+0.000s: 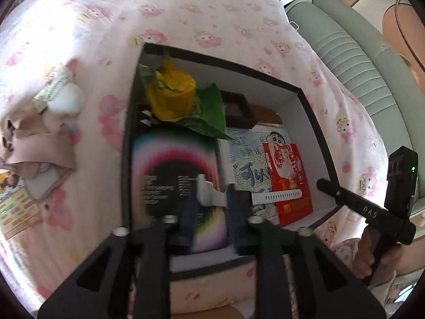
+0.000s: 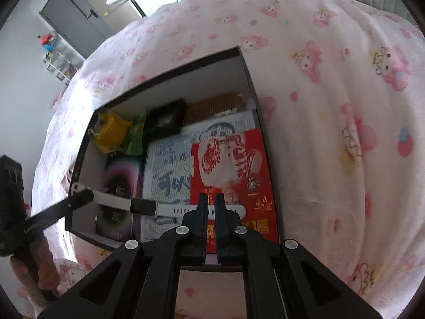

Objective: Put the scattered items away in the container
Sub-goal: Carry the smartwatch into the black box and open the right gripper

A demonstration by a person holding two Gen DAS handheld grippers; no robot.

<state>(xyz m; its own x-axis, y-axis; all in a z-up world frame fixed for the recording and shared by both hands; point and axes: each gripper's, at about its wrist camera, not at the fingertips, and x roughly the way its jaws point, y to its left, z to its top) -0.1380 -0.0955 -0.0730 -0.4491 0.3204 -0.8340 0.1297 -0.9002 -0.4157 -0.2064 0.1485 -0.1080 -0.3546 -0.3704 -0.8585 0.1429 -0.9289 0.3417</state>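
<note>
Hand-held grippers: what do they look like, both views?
Both are matte black. The left hand-held gripper and right hand-held gripper share flat angular linkage arms with triangular cutouts and silver round pivot screws. Finger pads look dark blue and ribbed. From the left wrist view, the right unit's arm carries pale lettering, and its boxy black body shows a green light. No cables or sleeves visible.
</note>
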